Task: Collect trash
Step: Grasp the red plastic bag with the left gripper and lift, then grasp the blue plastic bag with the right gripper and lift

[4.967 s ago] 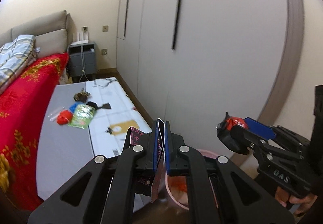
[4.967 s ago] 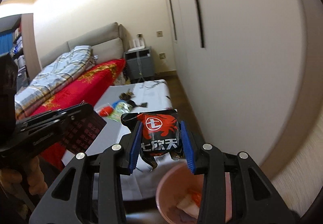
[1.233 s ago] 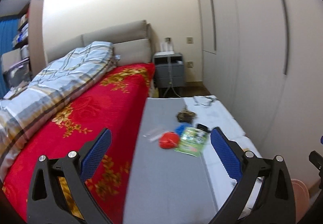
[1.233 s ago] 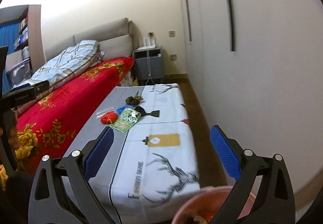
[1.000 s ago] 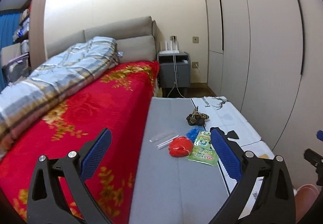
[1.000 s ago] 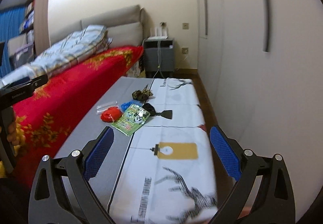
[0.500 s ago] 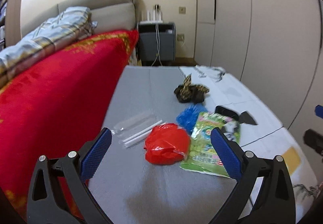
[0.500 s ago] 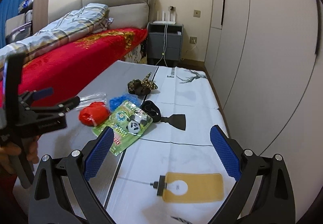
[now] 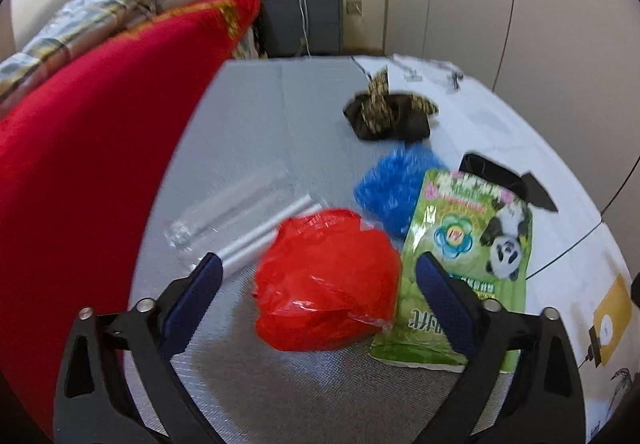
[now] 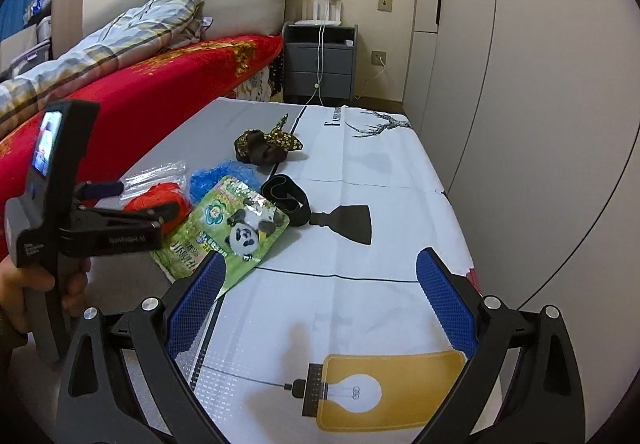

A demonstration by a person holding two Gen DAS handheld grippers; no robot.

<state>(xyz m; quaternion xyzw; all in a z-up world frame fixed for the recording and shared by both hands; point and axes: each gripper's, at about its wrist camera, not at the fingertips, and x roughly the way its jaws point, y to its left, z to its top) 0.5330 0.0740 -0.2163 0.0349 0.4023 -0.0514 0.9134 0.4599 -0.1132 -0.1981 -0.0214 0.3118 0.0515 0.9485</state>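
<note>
Crumpled red plastic bag [image 9: 326,278] seen at lower centre of the left wrist view, green panda-printed snack packet [image 9: 466,264] lying flat against its right edge, blue crinkled wad [image 9: 394,188] just above them, clear wrapper [image 9: 236,208] at left.

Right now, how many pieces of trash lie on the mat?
5: clear wrapper leftmost, red bag between the left gripper's open jaws, blue wad, green panda packet, black-gold wrapper farthest.
</note>
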